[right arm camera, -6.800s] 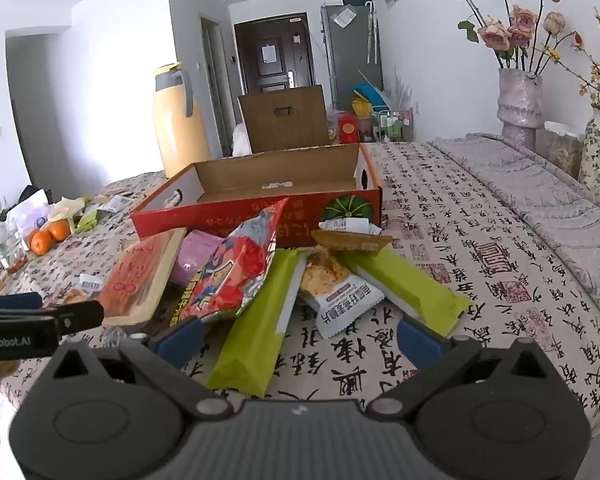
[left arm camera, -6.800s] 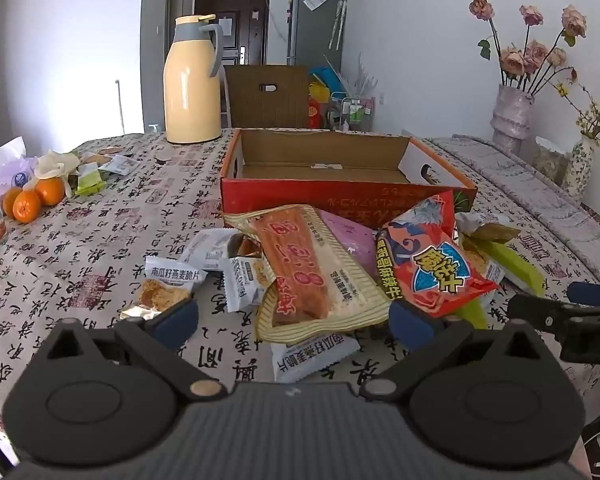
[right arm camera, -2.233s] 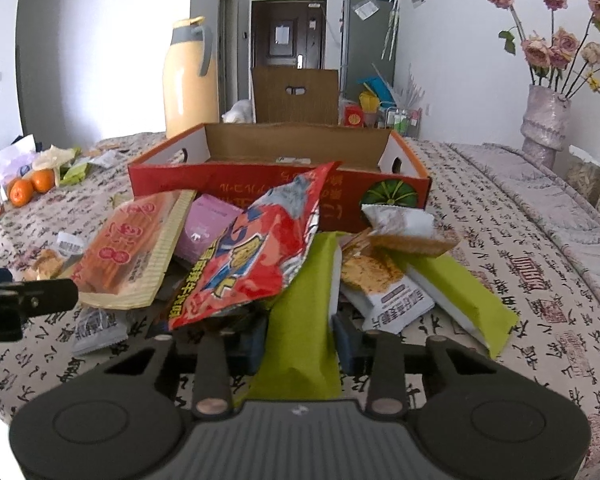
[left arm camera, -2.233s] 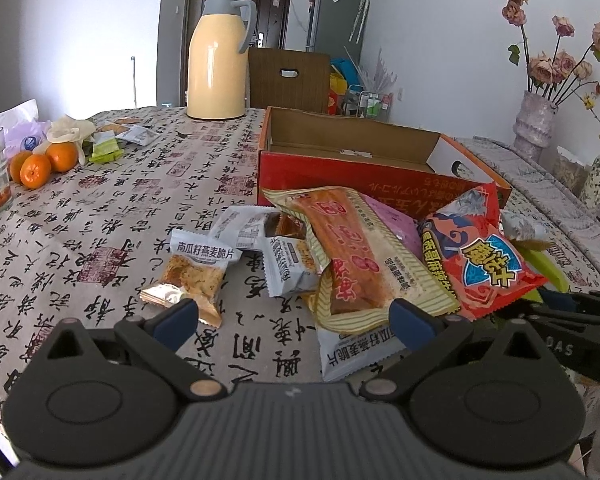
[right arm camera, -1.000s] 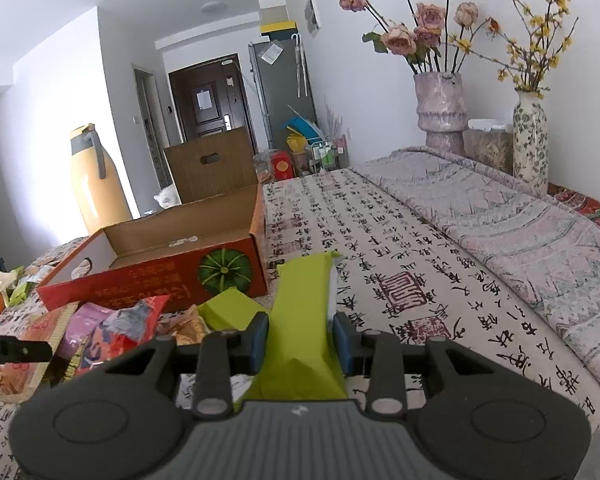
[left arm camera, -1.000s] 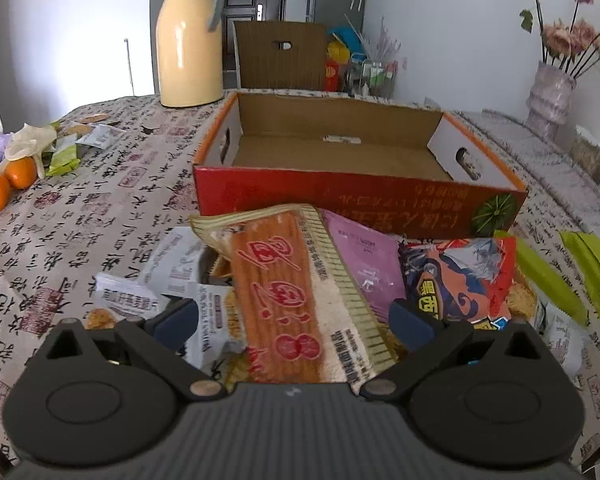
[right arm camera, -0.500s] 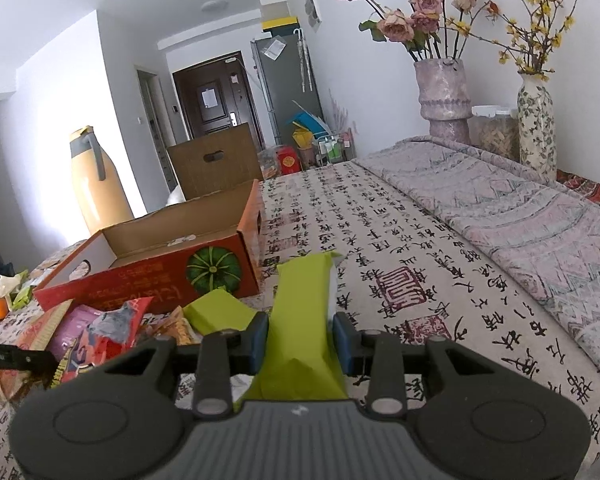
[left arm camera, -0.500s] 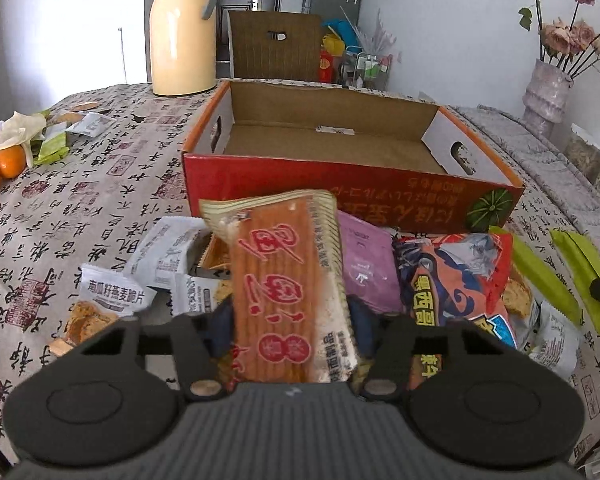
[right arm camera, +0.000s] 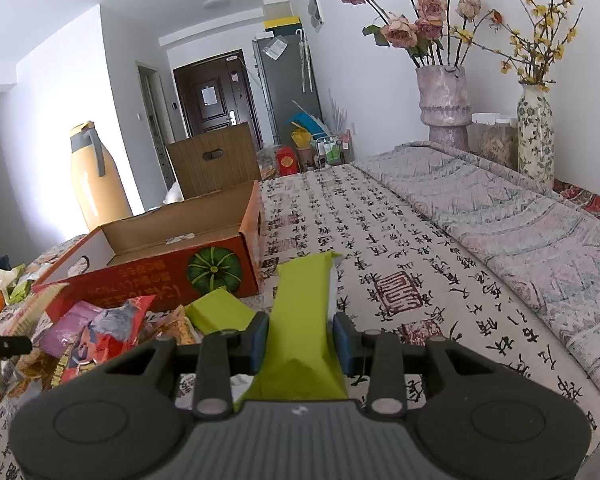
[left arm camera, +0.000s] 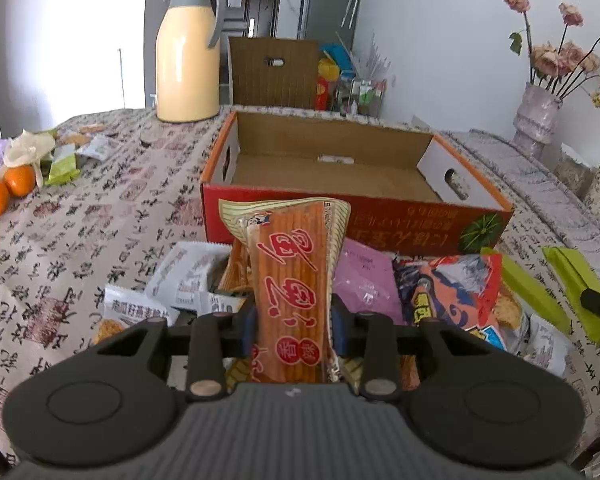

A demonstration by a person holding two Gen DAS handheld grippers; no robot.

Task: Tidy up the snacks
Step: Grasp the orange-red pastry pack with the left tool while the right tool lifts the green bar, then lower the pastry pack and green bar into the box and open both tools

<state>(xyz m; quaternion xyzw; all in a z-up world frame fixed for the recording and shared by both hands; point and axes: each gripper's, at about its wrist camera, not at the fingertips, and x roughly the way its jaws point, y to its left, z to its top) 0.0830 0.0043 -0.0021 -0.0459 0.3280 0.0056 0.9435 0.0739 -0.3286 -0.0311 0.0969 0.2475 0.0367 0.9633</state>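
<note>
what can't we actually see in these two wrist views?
- Left wrist: lower end of the orange snack pack in the left tool, hidden behind the tool body.
- Left wrist: snacks under that pack and the red chip bag, covered by the pile.
- Right wrist: near end of the green snack pack in the right tool, cut off by the tool body.
- Right wrist: floor of the cardboard box, blocked by its front wall.

White walls all round me. Table wears a calligraphy-print cloth. Behind the table: brown chair back, then a grey fridge and, left of the fridge, a dark door. Right of the fridge, two vases of flowers. Strong daylight on the table's left.
</note>
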